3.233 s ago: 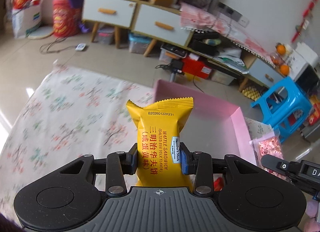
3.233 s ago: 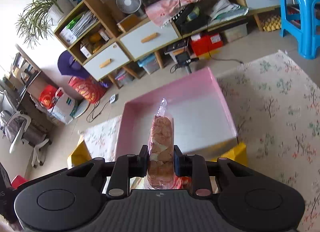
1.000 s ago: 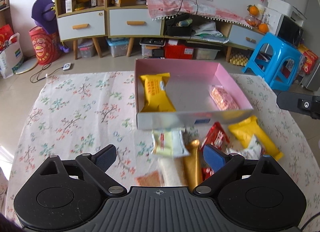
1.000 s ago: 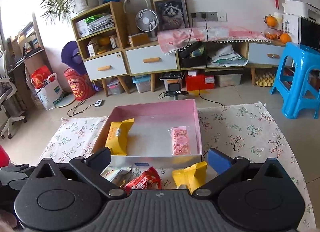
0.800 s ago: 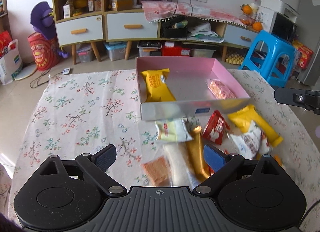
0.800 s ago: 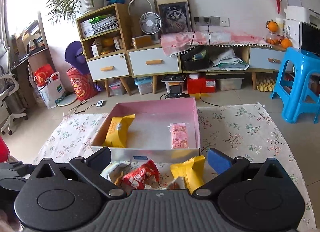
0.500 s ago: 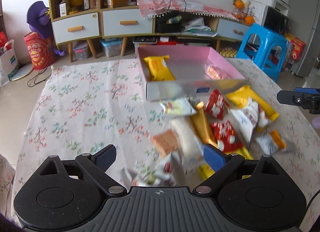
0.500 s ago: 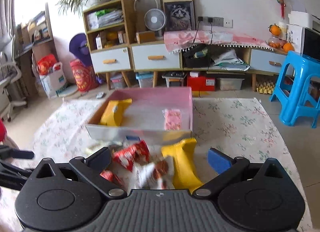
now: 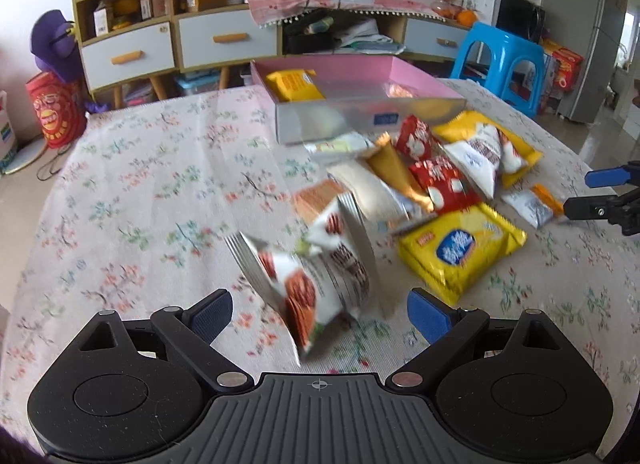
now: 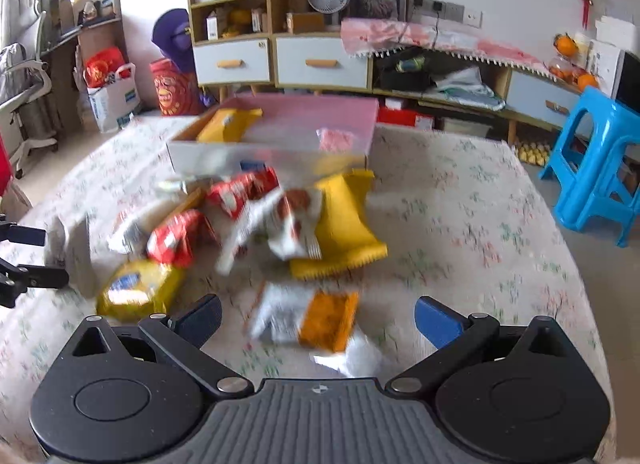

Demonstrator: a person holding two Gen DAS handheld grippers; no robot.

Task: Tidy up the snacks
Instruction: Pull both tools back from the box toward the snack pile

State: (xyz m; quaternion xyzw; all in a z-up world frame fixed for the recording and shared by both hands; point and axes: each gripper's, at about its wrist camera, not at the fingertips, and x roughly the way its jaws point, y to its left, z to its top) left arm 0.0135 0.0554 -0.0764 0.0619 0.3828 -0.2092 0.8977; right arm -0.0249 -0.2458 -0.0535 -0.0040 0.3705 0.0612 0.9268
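**Both tools pulled back from the pink box**

Both tools have drawn back from the pink box (image 9: pixel 360 76), now farther off. The left tool (image 9: pixel 320 310) gapes wide around a white snack packet (image 9: pixel 308 268); the right tool (image 10: pixel 318 316) gapes wide over an orange-and-white packet (image 10: pixel 308 318). The snack pile (image 9: pixel 432 168) crowds the box's near wall on the bench (image 9: pixel 140 192).

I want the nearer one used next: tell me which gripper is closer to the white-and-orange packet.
Right. The right gripper, jaws open, sits directly before the white-and-orange packet. The left gripper is over by a white-and-red bag, with the packet far off to its right.
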